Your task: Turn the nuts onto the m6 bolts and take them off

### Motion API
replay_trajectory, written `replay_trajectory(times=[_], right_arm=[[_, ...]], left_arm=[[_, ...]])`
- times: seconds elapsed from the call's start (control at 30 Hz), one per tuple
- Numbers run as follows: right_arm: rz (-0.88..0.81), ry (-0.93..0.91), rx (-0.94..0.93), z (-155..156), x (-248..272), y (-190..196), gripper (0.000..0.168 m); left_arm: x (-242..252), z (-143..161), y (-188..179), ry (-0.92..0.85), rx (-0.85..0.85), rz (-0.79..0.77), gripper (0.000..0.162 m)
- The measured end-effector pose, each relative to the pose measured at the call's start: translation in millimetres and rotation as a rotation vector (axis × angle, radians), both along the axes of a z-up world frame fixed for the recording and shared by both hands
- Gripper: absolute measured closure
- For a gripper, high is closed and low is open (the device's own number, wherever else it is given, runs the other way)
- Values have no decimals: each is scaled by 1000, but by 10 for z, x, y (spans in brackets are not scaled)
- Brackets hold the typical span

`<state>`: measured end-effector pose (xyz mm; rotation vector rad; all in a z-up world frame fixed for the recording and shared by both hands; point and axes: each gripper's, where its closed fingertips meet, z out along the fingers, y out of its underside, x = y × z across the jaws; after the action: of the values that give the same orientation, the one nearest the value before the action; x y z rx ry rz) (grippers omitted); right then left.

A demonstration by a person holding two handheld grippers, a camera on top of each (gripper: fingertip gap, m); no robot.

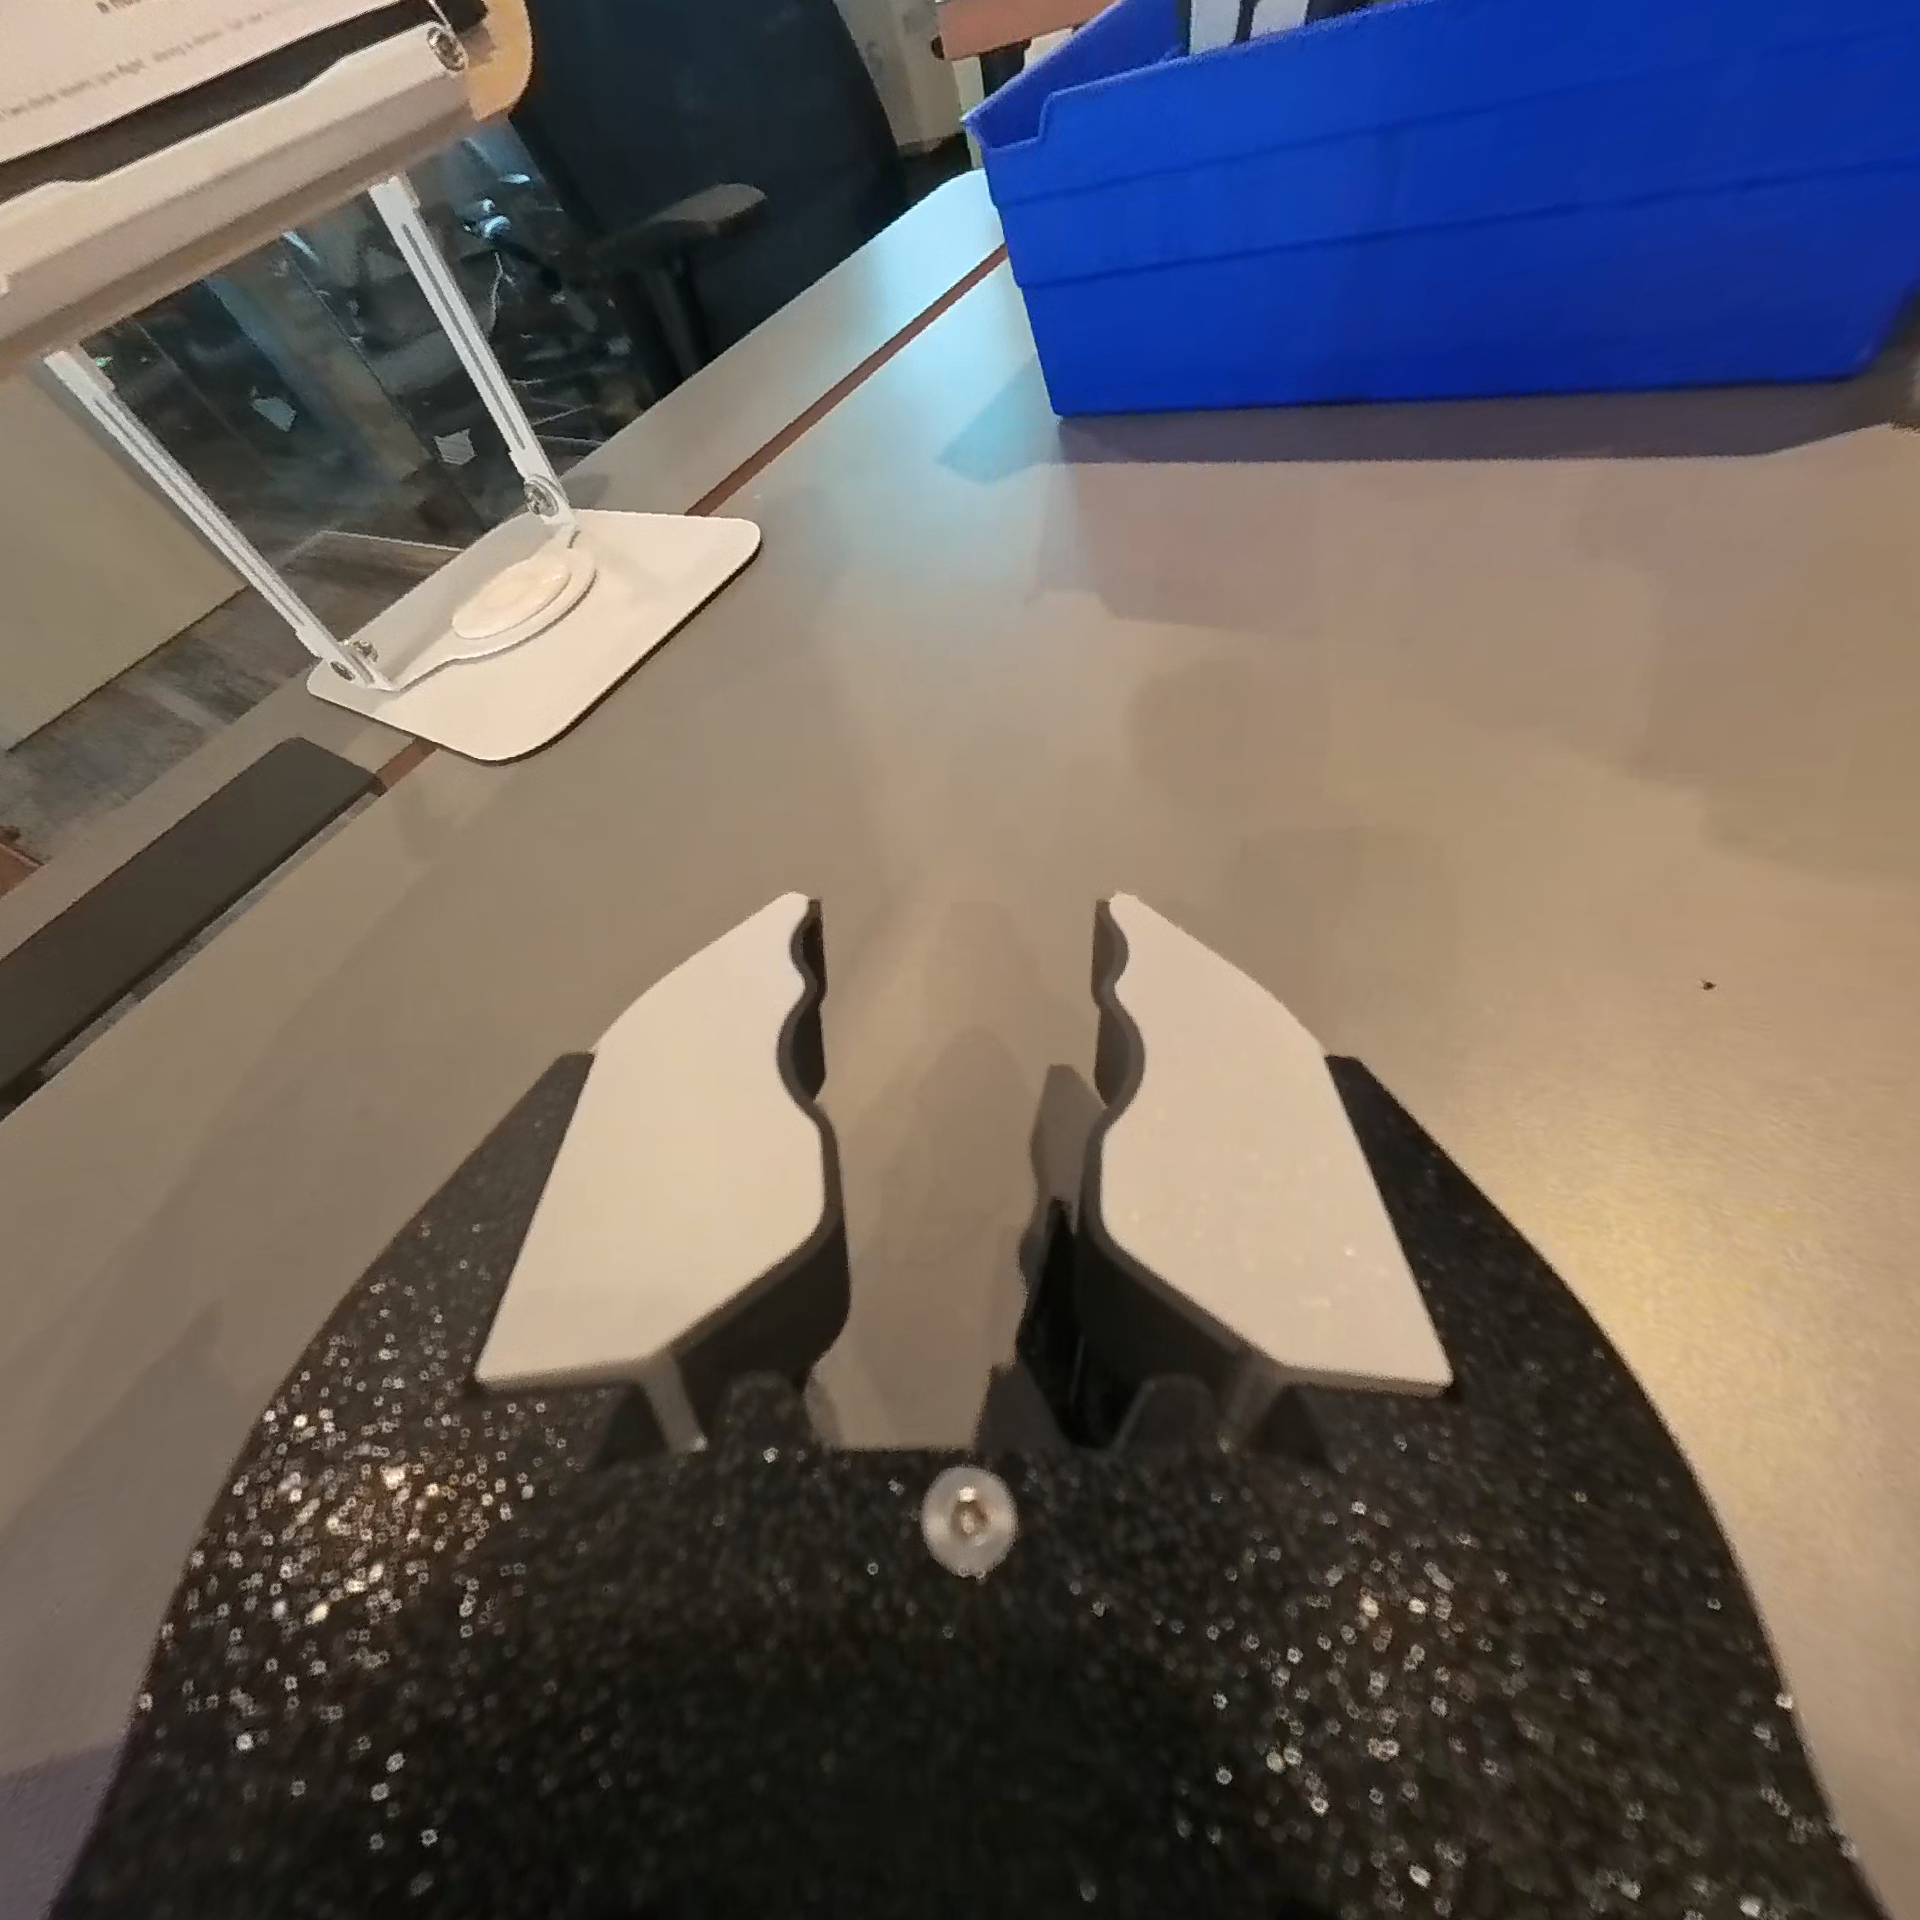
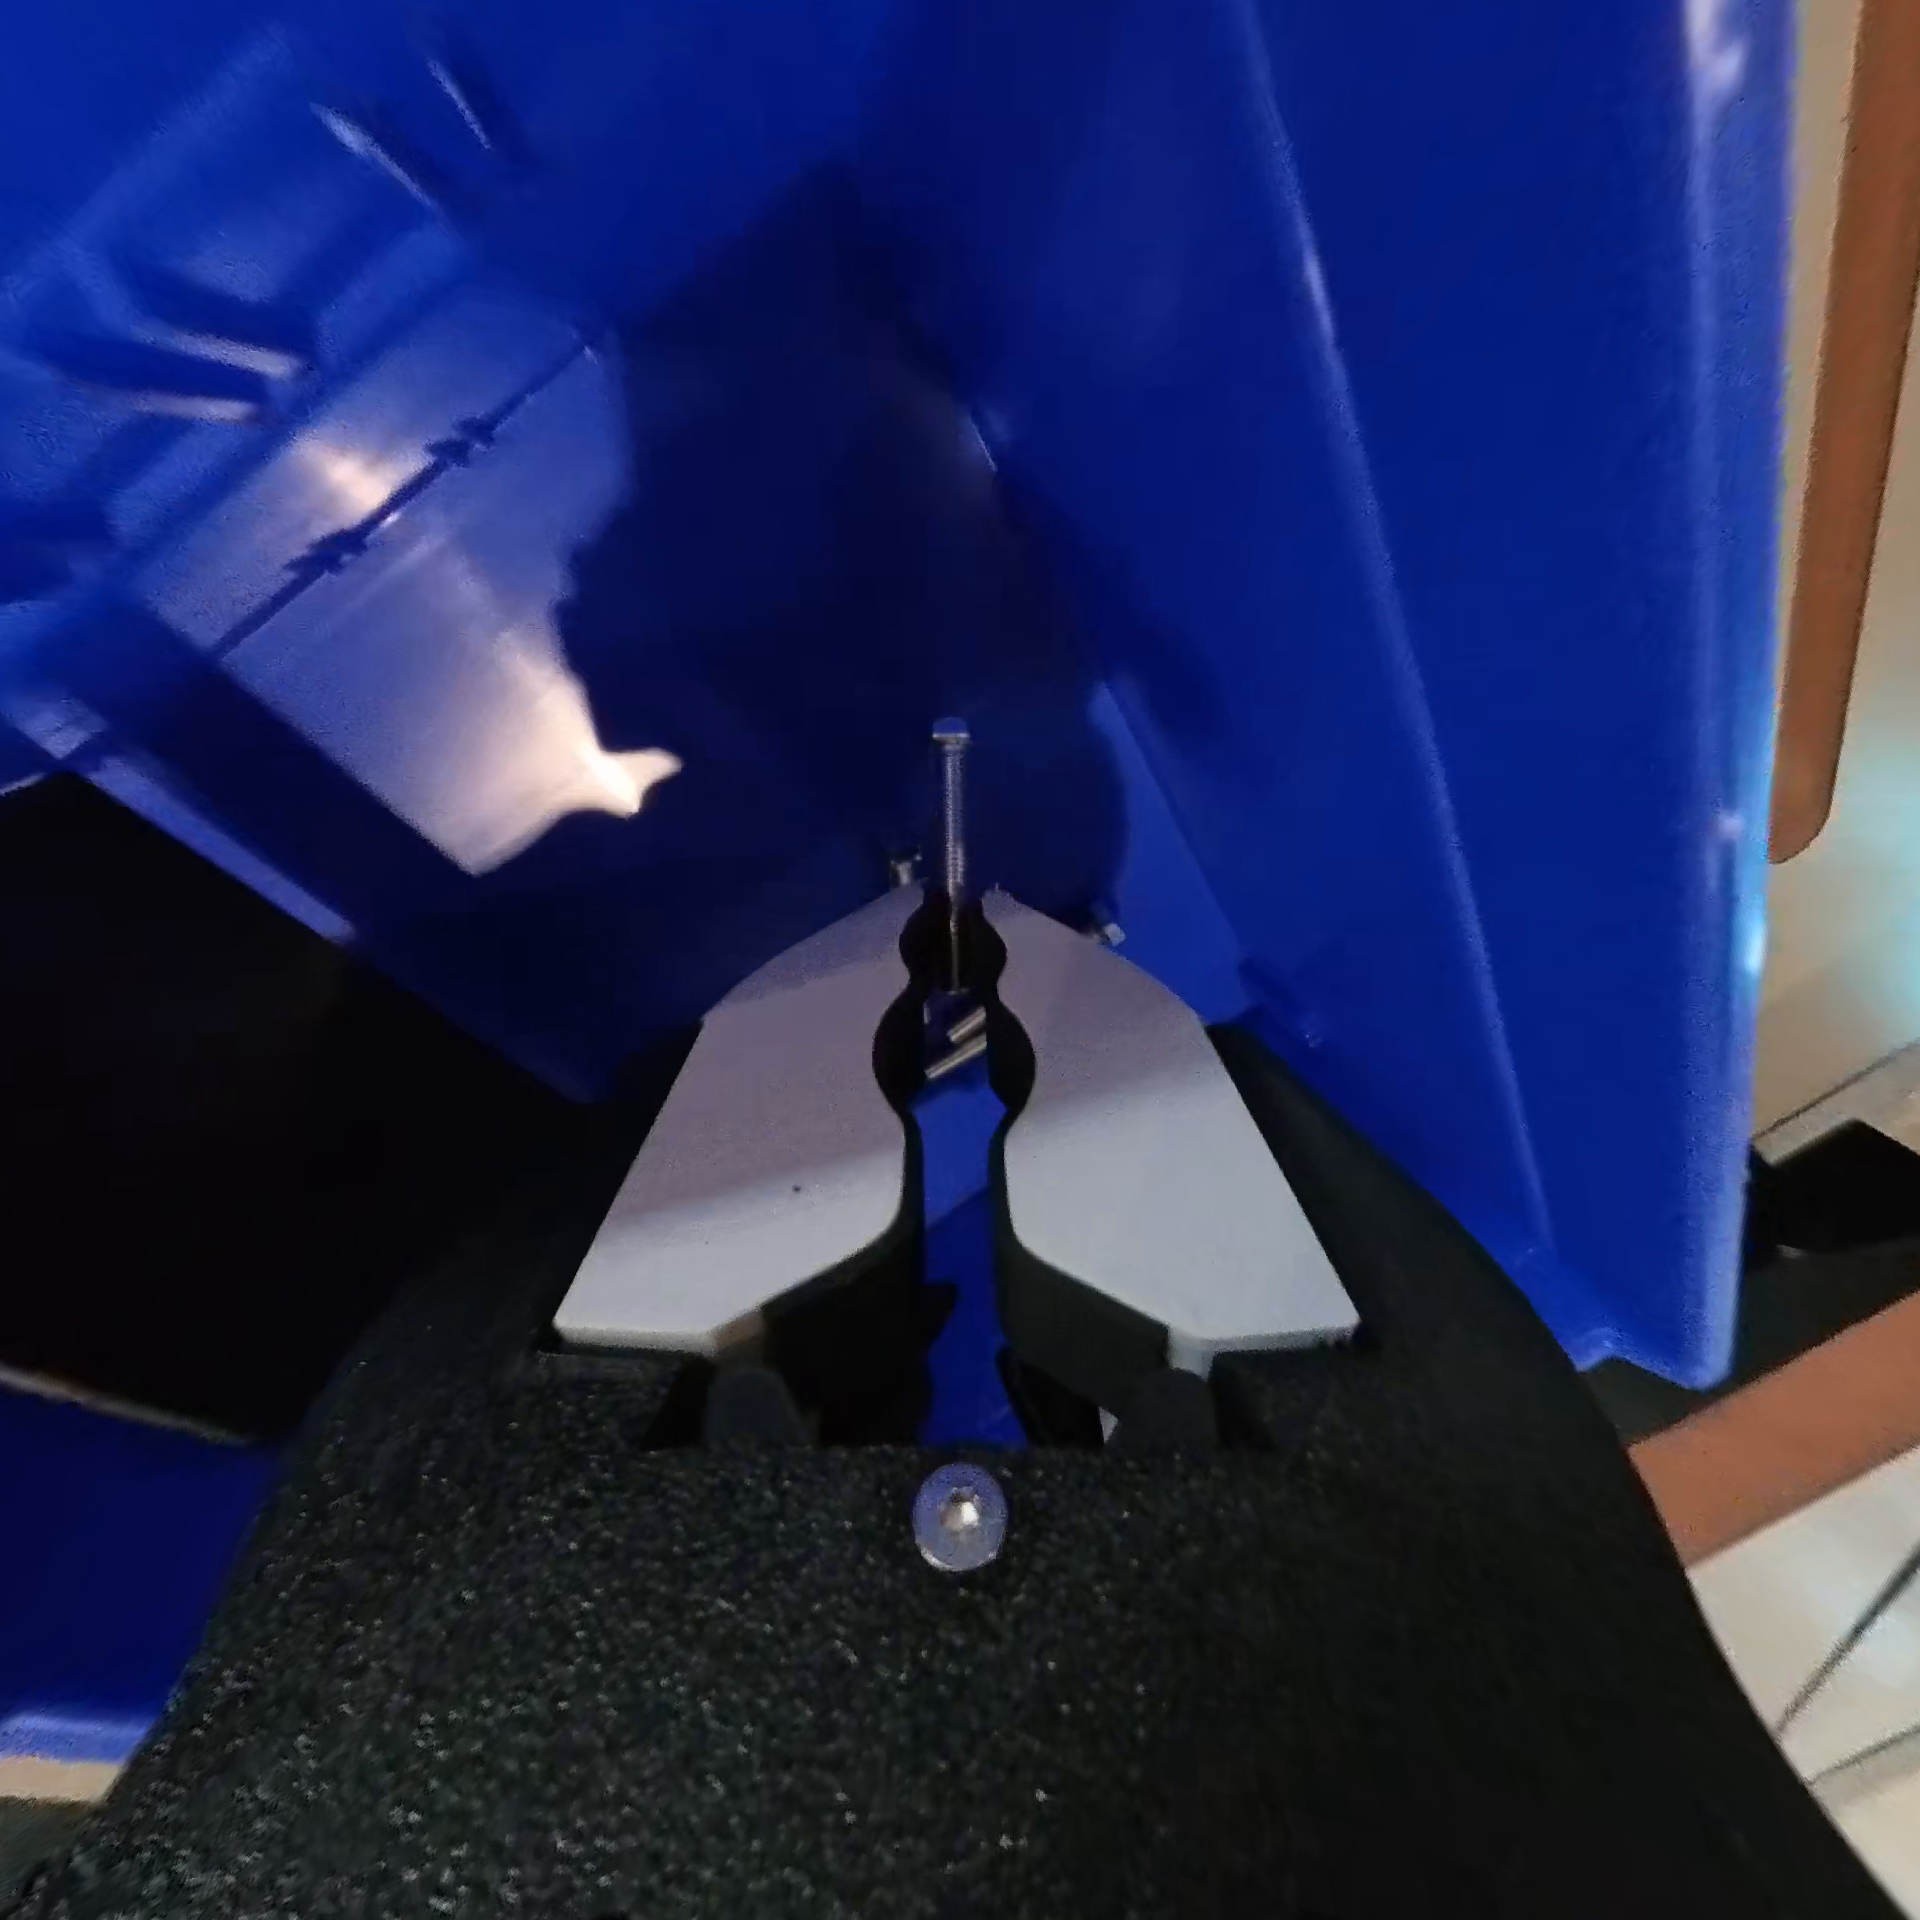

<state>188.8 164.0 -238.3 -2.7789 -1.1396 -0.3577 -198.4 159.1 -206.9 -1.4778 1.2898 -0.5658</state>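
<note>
In the right wrist view my right gripper (image 2: 951,914) is inside a blue plastic bin (image 2: 1351,520) and is shut on a thin silver bolt (image 2: 948,800). The bolt sticks out forward past the fingertips, head at the far end. More small silver bolts (image 2: 961,1034) lie on the bin floor under the fingers. In the left wrist view my left gripper (image 1: 958,925) is open and empty, low over the grey table (image 1: 1351,727). The blue bin (image 1: 1455,208) stands at the far right there. No nut is in view.
A white stand with a flat base (image 1: 540,634) and slanted legs sits on the table's left edge and holds a board with paper (image 1: 208,114). A dark office chair (image 1: 675,208) is beyond the table. A brown edge strip (image 2: 1849,416) shows right of the bin. Tip to tip, the grippers are about 40 centimetres apart.
</note>
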Motion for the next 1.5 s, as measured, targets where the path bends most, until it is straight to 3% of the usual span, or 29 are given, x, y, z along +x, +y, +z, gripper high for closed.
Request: replay_trajectory(times=[0.17, 0.27, 0.43, 0.53, 0.63, 0.93, 1.17, 1.27, 1.4, 1.5], right_arm=[[-28, -24, 18, -31, 63, -36, 144], [-58, -14, 103, 124, 82, -14, 140], [-98, 115, 454, 869, -216, 17, 146], [-100, 383, 596, 1304, -840, -203, 147], [-58, 446, 722, 1540, -1259, -494, 148], [-114, 252, 965, 1489, -1542, -1287, 147], [-277, 402, 1180, 1584, -1594, -1675, 149], [-302, 502, 1230, 1625, -1643, -1783, 148], [-300, 569, 1247, 1647, -1708, -1915, 147], [-279, 593, 1251, 1647, -1762, -2000, 147]], left_arm=[[3, -12, 3, 11, 9, 2, 113], [-11, 10, 17, 5, 24, 14, 113], [-64, 84, 85, -27, 43, 63, 114], [-128, 167, 184, -66, 78, 142, 117], [-179, 247, 227, -94, 127, 185, 119], [-342, 383, 220, -61, 234, 298, 119], [-881, 1019, -101, -67, 287, 478, 121], [-1262, 1239, -139, -53, 261, 562, 106], [-1771, 1068, 37, 64, 56, 716, 37], [-2116, 790, 130, 208, -19, 809, 32]])
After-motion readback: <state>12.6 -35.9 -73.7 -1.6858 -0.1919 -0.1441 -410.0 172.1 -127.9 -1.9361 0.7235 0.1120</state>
